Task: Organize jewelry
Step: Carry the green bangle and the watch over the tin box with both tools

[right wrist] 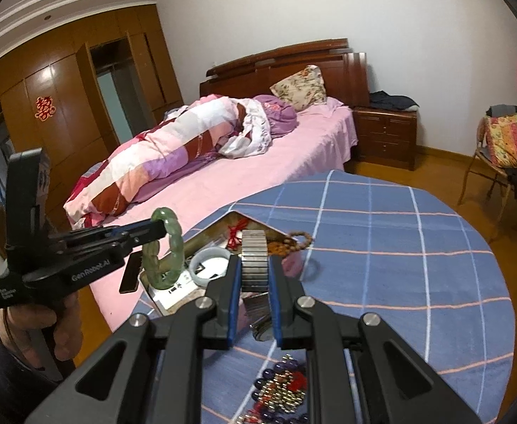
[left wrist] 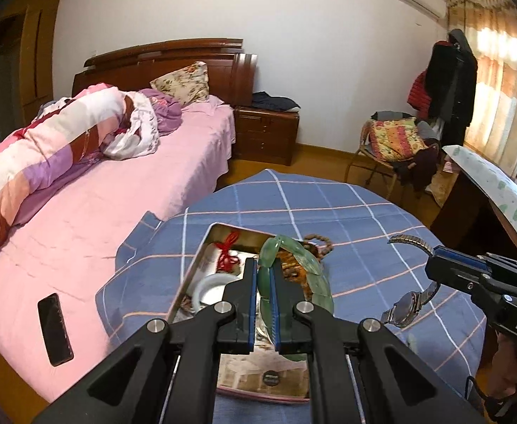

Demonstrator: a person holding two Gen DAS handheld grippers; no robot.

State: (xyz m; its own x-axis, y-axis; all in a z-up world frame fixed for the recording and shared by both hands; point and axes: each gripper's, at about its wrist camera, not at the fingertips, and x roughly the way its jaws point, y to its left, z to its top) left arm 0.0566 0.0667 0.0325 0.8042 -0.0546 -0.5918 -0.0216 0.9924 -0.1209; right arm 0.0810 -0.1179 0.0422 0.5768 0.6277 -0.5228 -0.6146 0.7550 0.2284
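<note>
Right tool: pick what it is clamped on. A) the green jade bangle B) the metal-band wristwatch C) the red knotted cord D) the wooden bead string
B. The right tool is shut on the wristwatch by its metal stretch band; the left wrist view shows the watch face hanging below it, while the left tool holds the green bangle over the open tin.

The bangle (left wrist: 306,265) looks like glossy, translucent green stone. The watch (left wrist: 405,309) has a ribbed, shiny metal band, and the tin (left wrist: 191,272) is bright metal. The table (left wrist: 364,219) wears matt checked cloth. Both tongs (left wrist: 266,275) (right wrist: 254,284) seem matt black plastic, though glare blurs their pads.
</note>
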